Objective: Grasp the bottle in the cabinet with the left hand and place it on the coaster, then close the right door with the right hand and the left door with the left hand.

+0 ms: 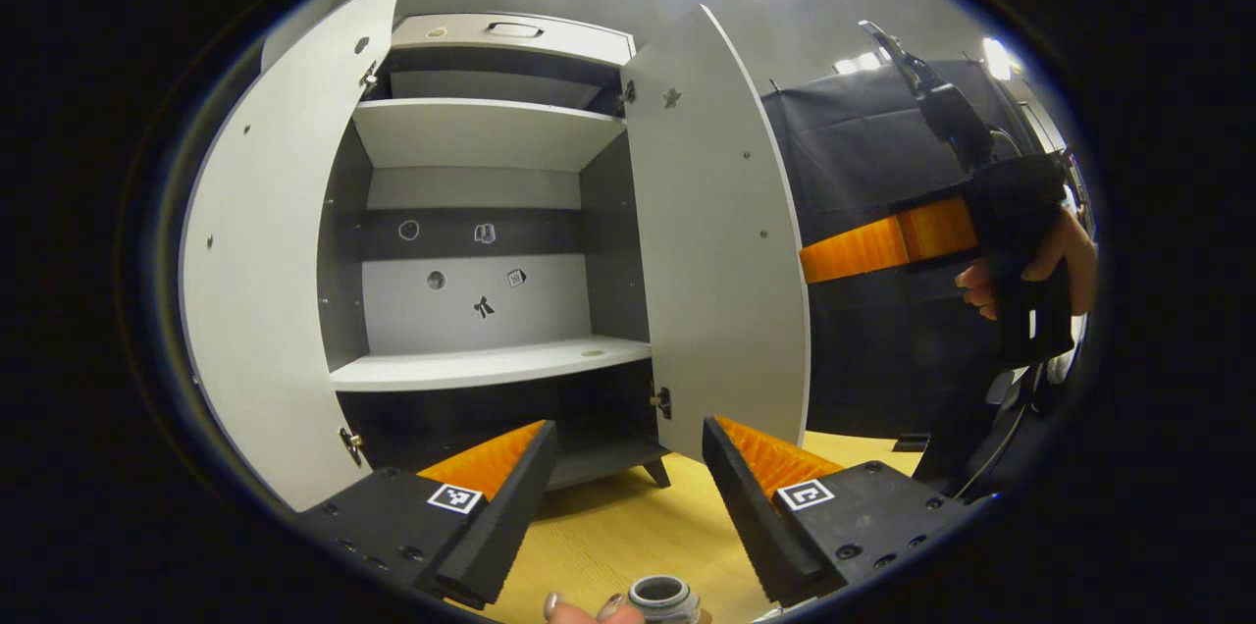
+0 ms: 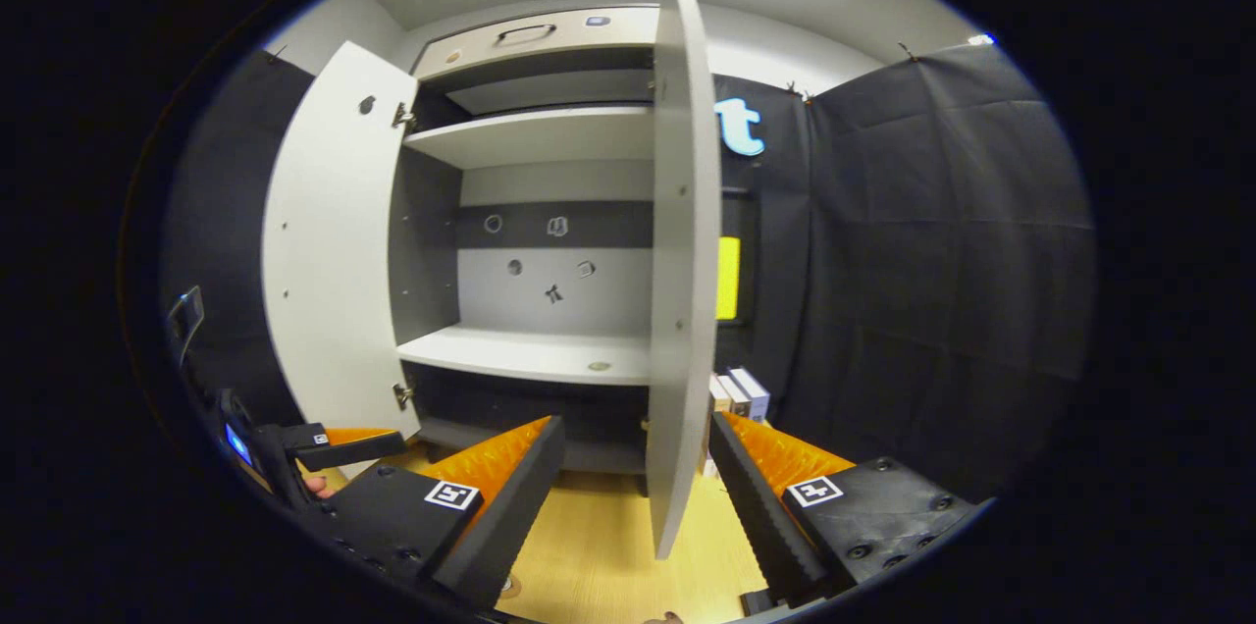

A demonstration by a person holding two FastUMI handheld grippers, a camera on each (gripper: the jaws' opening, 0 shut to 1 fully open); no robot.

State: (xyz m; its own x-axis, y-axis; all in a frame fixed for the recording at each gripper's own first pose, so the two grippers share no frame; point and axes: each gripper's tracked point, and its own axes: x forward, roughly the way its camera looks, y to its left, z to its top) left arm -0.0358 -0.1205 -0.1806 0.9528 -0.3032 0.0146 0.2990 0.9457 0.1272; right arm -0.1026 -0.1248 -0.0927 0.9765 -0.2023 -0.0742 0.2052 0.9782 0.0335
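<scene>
The bottle's (image 1: pixel 663 596) round metal-rimmed top peeks up at the bottom edge of the left gripper view, on the wooden table (image 1: pixel 628 536), with a person's fingertips (image 1: pixel 579 610) beside it. My left gripper (image 1: pixel 628 506) hangs open above it, nothing between its fingers, facing the grey cabinet (image 1: pixel 481 163). Both doors stand open: the left door (image 1: pixel 255 290) and the right door (image 1: pixel 716 241). My right gripper (image 2: pixel 638 496) is open, and the right door's (image 2: pixel 677 261) edge stands in line with the gap between its fingers. The cabinet shelves (image 2: pixel 530 354) hold no bottle.
A hand holds the right gripper (image 1: pixel 883 246) to the right of the right door. The left gripper (image 2: pixel 339 445) sits low by the left door (image 2: pixel 329 251). Small boxes (image 2: pixel 741 393) stand on the table behind the right door. Black cloth walls the right side.
</scene>
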